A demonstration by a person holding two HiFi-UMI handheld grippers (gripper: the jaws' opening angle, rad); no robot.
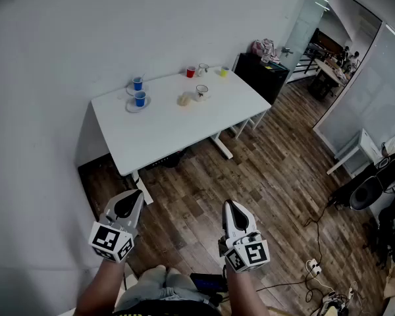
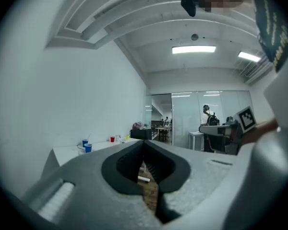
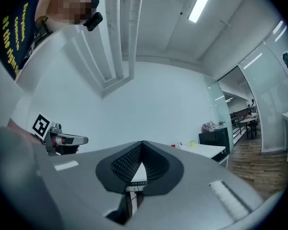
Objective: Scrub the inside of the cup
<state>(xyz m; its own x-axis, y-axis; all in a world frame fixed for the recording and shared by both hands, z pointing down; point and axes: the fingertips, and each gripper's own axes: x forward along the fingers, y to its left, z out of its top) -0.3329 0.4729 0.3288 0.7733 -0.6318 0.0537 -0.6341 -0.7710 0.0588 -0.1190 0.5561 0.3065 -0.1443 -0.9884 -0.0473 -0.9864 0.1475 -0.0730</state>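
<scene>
Standing upright on the white table point(image 1: 164, 127), the clear cup point(image 1: 201, 91) opens upward with its long axis vertical, well apart from both grippers. Left gripper point(image 1: 135, 199) and right gripper point(image 1: 229, 207) point level, jaws pressed together, holding nothing.

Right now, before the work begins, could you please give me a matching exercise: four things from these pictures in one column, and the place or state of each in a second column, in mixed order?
Column one
1. red cup
2. yellow cup
3. blue cups
4. left gripper

Column two
A. at the left end of the table
B. jaws shut, nothing between them, well away from the table
C. nearest the table's far right corner
D. at the far edge, between the blue cups and the yellow cup

Pairs: 1-D, 2-C, 3-A, 4-B
</scene>
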